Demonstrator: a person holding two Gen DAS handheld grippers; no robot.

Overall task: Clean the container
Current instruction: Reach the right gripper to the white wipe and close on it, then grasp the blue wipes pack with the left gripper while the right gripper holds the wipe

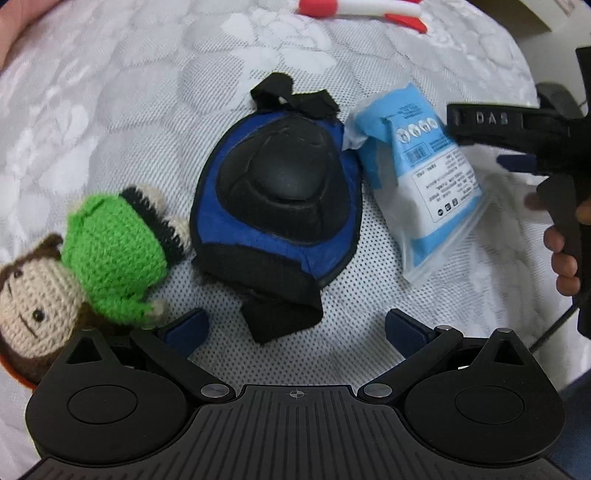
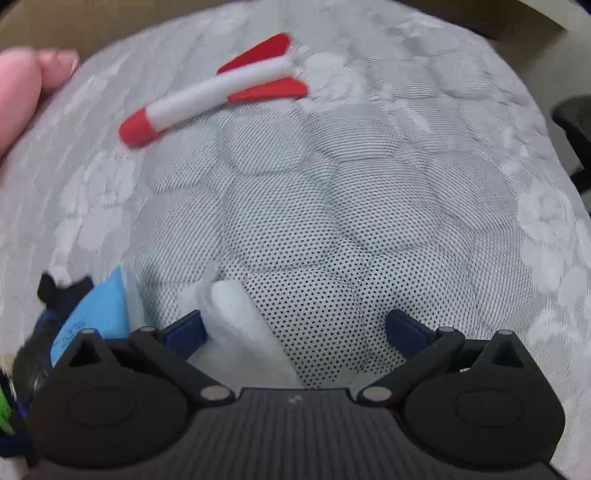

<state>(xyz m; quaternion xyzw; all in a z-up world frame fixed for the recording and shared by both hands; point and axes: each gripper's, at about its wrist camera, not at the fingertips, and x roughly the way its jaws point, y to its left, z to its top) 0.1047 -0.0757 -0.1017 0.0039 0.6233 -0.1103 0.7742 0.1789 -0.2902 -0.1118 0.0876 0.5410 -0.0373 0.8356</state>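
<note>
Left gripper (image 1: 295, 332): fingers spread wide, nothing between the pads. It hangs over the near edge of a blue-and-black knee pad (image 1: 277, 199), whose black strap end lies in the open gap just beyond the fingertips. Pad's long axis runs near-to-far, roughly in line with the fingers.

Right gripper (image 2: 295, 332): fingers also spread, not pinching. A white edge of the plastic packet (image 2: 240, 325) sits against the inside of its left finger; the rest of the gap shows bare mesh. In the left wrist view this gripper comes in from the right, over the far right part of the blue-and-white packet (image 1: 417, 173). Packet's long axis runs from far left to near right; it lies just right of the knee pad, its torn end about touching it.

Outward: crocheted doll (image 1: 74, 266) in green, left of the knee pad and close beside it. Red-and-white foam rocket (image 2: 214, 99) far off, well apart from the rest. All lie on a quilted white mattress (image 1: 110, 110); a cardboard box corner (image 1: 535, 14) shows at far right.

No container clearly visible in either view; cannot tell which it is or where things go.

Judgement: right gripper is nearer the packet, left nearer the knee pad. The packet sits off-centre toward the right gripper's left finger, so a small leftward shift would centre it before closing.
</note>
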